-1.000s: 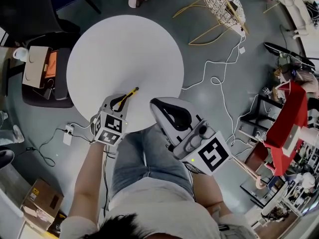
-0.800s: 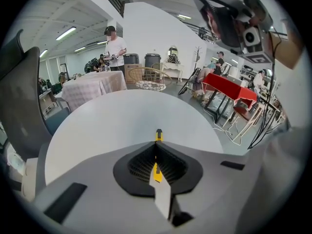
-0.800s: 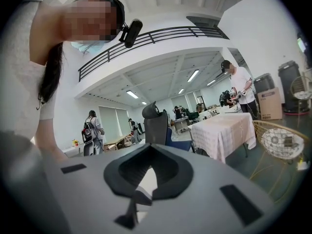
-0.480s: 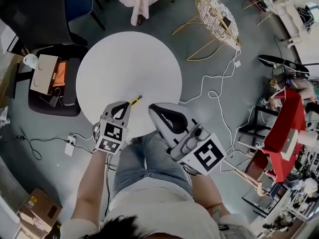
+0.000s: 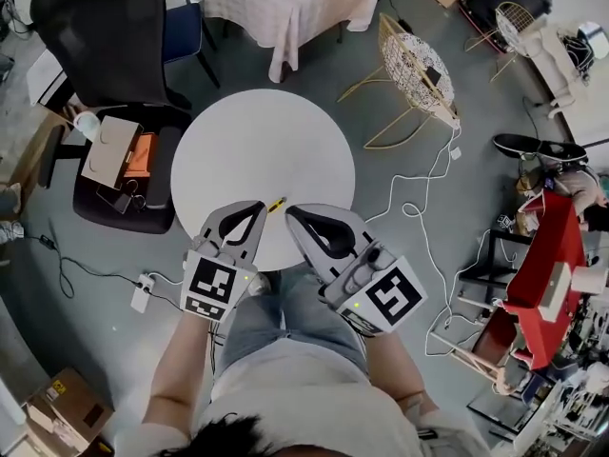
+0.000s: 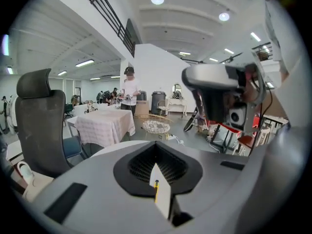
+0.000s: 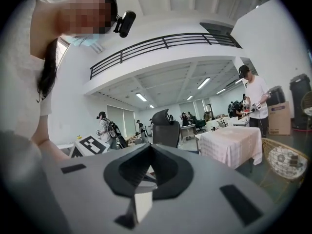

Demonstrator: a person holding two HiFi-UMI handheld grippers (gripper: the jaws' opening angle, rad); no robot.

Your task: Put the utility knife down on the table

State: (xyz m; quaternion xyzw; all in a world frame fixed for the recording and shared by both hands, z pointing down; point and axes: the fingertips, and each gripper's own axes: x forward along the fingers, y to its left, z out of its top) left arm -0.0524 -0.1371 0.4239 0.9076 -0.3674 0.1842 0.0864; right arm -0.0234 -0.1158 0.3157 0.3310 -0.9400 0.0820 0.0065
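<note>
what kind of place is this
Probably a big open lab or workshop hall: a round white table, a black office chair and a cloth-covered table stand on a grey floor strewn with cables, under a high ceiling.

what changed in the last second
The left gripper rose and drew back toward the person, and now covers most of the knife. The knife keeps its spot on the table, seemingly let go. The right gripper stays shut and empty.
</note>
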